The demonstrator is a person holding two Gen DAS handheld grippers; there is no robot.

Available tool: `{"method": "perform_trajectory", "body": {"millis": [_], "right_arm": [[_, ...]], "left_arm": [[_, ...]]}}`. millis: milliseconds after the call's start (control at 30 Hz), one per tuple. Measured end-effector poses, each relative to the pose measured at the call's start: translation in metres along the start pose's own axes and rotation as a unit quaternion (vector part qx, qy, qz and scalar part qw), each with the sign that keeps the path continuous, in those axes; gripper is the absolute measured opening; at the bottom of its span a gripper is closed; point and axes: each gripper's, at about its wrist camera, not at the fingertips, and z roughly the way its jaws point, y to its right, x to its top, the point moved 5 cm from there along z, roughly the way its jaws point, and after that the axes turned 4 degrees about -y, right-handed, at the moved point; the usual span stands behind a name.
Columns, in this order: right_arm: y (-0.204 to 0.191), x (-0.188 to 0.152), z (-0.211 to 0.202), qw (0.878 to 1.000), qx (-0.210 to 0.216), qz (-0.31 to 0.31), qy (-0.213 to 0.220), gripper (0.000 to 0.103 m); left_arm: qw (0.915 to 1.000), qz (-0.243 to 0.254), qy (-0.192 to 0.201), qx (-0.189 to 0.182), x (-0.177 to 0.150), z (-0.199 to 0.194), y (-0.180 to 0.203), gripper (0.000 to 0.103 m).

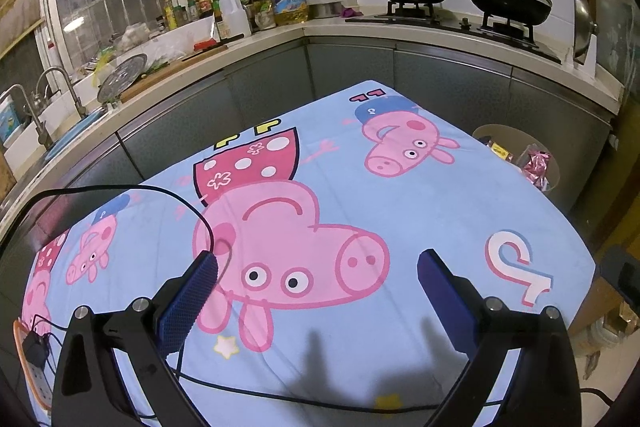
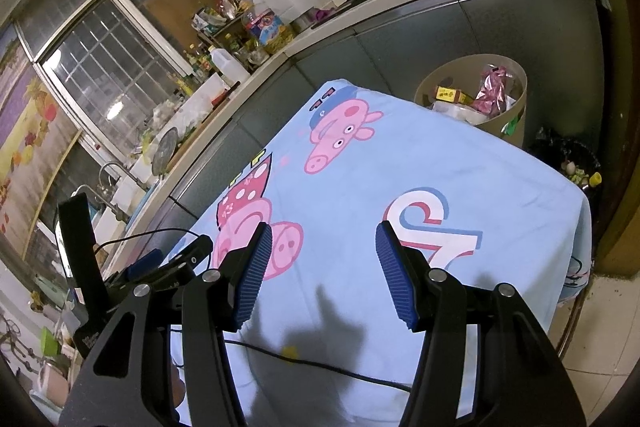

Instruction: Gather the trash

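A beige round trash bin (image 2: 516,119) stands on the floor past the table's far right corner, holding a pink foil wrapper (image 2: 494,89), a yellow box (image 2: 450,94) and white scraps. It also shows in the left wrist view (image 1: 554,175). The table carries a blue cartoon-pig cloth (image 1: 420,219), also in the right wrist view (image 2: 460,179), with no loose trash showing on it. My left gripper (image 1: 318,261) is open and empty above the cloth. My right gripper (image 2: 324,231) is open and empty above the cloth's near part. The left gripper's fingers (image 2: 196,247) show at the right view's left.
A black cable (image 1: 280,393) crosses the cloth's near edge. A grey-fronted kitchen counter (image 1: 360,31) wraps behind the table, with bottles, a sink (image 1: 24,131) and two black woks (image 1: 508,1) on a stove. A dark bag of scraps (image 2: 568,163) lies on the floor beside the bin.
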Motion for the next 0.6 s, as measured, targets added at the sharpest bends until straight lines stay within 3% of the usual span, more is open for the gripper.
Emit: {"method": "perform_trajectory", "body": {"millis": [600], "right_arm": [[0.005, -0.003, -0.006, 1.000, -0.001, 0.014, 0.008, 0.054]], "left_arm": [[0.9997, 0.022, -0.003, -0.007, -0.001, -0.003, 0.011, 0.100]]}}
